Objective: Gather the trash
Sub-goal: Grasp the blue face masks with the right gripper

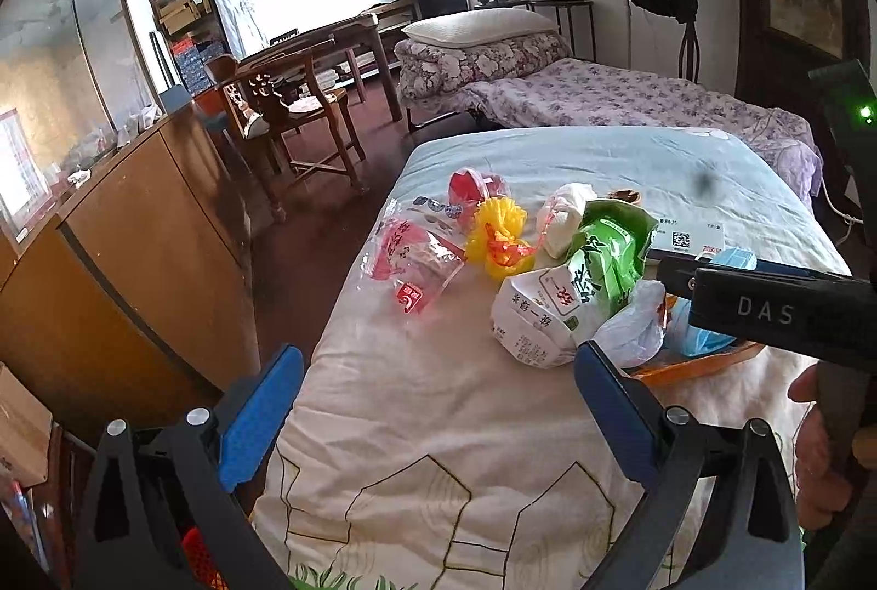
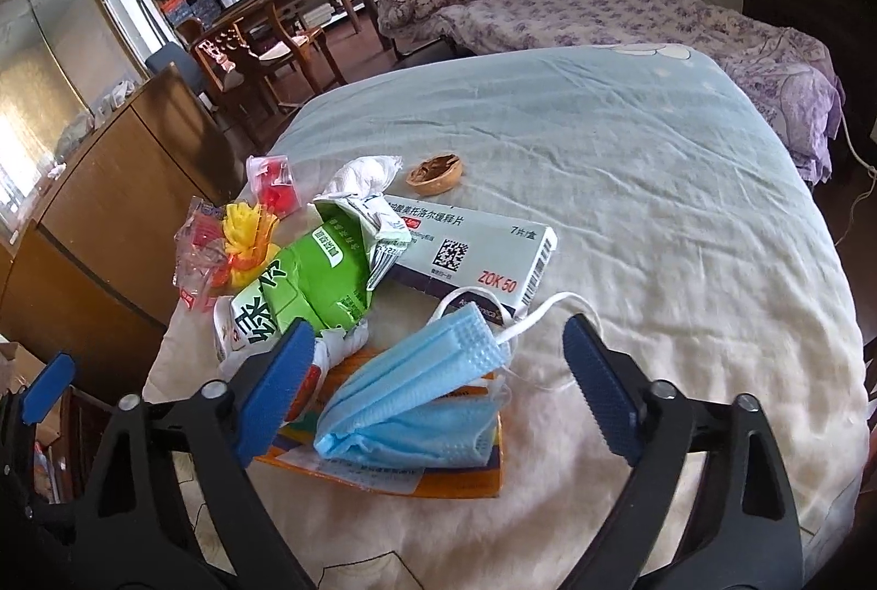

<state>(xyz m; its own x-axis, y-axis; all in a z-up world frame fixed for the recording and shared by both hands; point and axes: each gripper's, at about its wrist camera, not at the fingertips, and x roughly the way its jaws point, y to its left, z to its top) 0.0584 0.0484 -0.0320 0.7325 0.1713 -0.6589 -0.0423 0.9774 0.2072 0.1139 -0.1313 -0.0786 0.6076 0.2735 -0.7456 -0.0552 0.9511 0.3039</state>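
Observation:
Trash lies in a heap on the bed (image 2: 630, 184). A blue face mask (image 2: 416, 398) rests on an orange leaflet (image 2: 383, 475). Beside them are a green and white carton (image 2: 312, 283), a white medicine box (image 2: 477, 255), a crumpled tissue (image 2: 364, 173), a walnut shell (image 2: 436, 173) and a yellow wrapper (image 2: 246, 228). My right gripper (image 2: 438, 387) is open, its blue pads either side of the mask and not touching it. My left gripper (image 1: 438, 414) is open over bare sheet, short of the carton (image 1: 559, 305) and a clear pink bag (image 1: 411, 266).
A wooden cabinet (image 1: 137, 261) stands close along the bed's left side, with dark floor between. A second bed with floral covers (image 1: 630, 96) is behind, and a wooden chair (image 1: 296, 113) and table farther back. A hand (image 1: 822, 458) holds the right tool at the frame's right edge.

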